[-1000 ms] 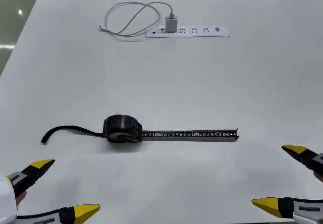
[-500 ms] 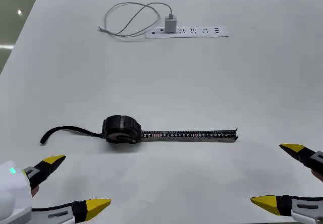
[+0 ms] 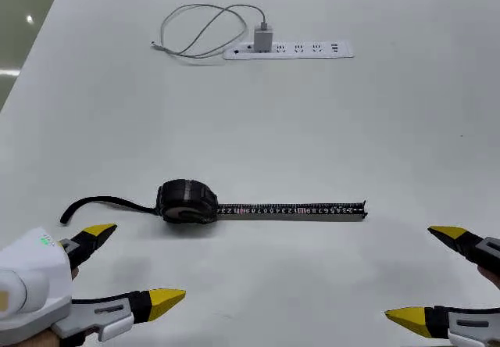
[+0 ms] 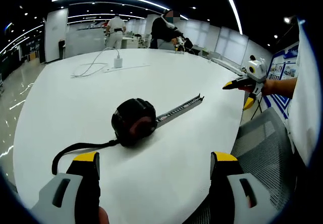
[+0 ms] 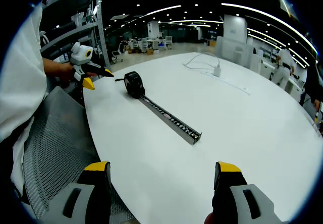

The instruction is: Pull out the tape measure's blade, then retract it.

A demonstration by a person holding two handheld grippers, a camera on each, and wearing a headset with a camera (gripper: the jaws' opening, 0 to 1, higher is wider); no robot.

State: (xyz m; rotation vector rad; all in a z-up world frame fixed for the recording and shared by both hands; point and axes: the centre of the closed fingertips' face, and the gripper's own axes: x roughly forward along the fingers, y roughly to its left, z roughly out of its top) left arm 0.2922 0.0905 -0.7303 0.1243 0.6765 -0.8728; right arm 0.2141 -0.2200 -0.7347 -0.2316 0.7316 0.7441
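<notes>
Fingers point(image 3: 166, 298) of left gripper point(image 3: 141, 262) and right gripper point(image 3: 416, 273) spread; left gripper view adds people point(image 4: 164, 30).

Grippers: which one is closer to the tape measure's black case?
The left gripper, near the case and its strap; the right gripper sits past the blade's far end.

White table point(image 3: 312, 128) – smooth, matt w/ slight sheen. Black case point(image 3: 187, 201) looks plastic, semi-matt; blade point(image 3: 293, 209) dark metal w/ printed marks – strap point(image 3: 113, 199) looks cloth.
</notes>
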